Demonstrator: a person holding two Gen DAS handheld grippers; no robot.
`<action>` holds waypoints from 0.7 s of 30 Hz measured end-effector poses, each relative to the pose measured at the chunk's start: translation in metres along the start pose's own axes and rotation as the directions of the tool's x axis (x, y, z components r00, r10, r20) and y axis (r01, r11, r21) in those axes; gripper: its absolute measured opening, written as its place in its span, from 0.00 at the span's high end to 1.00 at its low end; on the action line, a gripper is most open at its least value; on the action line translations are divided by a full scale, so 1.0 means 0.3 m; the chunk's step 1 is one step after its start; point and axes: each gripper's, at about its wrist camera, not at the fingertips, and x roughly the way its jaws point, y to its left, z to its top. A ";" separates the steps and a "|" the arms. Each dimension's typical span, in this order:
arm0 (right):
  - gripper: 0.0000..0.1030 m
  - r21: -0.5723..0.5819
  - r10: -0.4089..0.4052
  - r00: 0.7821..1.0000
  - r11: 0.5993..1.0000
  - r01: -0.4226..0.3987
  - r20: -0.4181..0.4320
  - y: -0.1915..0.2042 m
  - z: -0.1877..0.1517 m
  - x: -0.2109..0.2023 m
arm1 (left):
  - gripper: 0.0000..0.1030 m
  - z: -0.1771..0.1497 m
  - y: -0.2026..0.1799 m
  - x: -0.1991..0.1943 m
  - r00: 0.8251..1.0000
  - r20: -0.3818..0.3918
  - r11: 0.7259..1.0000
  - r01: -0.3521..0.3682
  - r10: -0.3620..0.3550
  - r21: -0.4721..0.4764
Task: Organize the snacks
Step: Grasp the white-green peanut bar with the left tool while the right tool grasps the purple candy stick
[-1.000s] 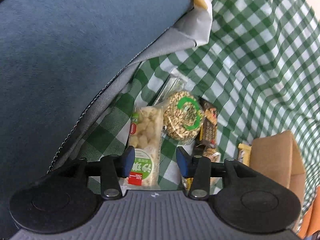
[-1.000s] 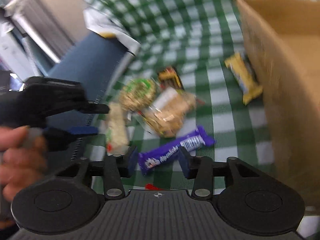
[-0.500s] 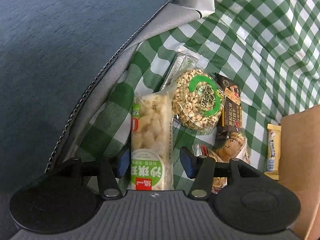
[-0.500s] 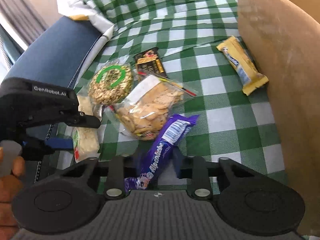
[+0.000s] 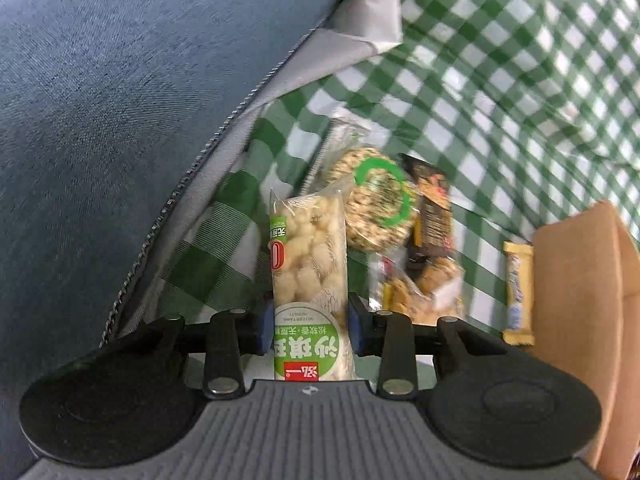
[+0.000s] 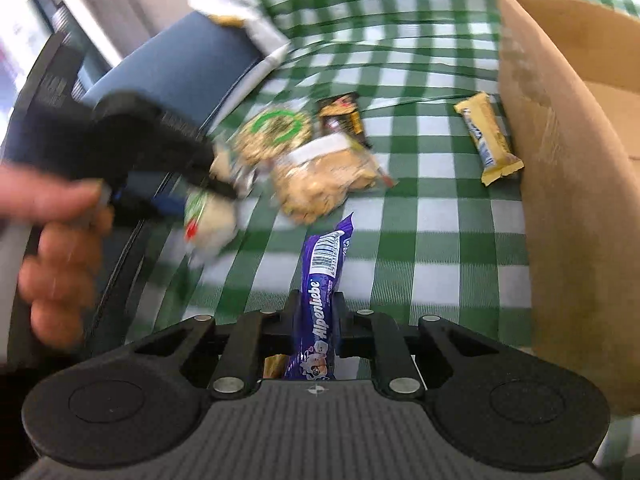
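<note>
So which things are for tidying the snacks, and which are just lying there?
For the job: puffed bar, purple candy, round cake, biscuits, dark bar, yellow bar, box.
Just lying about: blue cushion, white paper.

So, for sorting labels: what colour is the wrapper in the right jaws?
Purple wrapper; right wrist view.

Bare green-checked cloth (image 6: 436, 240) lies open between the snack pile and the cardboard box (image 6: 568, 200) — a clear lane, narrowed only by the yellow bar (image 6: 488, 136) just beside the box wall. On the other side the blue cushion (image 5: 120, 100) crowds the snacks closely.
</note>
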 end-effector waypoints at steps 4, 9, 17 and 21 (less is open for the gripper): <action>0.85 -0.097 -0.014 1.000 0.995 0.012 -0.026 0.030 -0.051 -0.056 | 0.61 -0.019 -0.026 0.015 0.999 -0.040 0.998 -0.015 0.018 0.067; 0.85 -0.225 -0.065 0.995 0.973 0.046 -0.076 0.054 -0.130 -0.086 | 0.61 -0.046 -0.058 0.050 0.994 -0.099 0.992 -0.023 0.035 0.126; 0.79 -0.256 -0.123 0.982 0.963 0.084 -0.140 0.041 -0.191 -0.024 | 0.60 -0.063 -0.080 0.115 0.985 -0.109 0.975 -0.114 0.136 0.189; 0.69 -0.257 -0.127 0.984 0.962 0.092 -0.123 0.057 -0.193 -0.010 | 0.57 -0.065 -0.091 0.126 0.984 -0.096 0.970 -0.126 0.148 0.208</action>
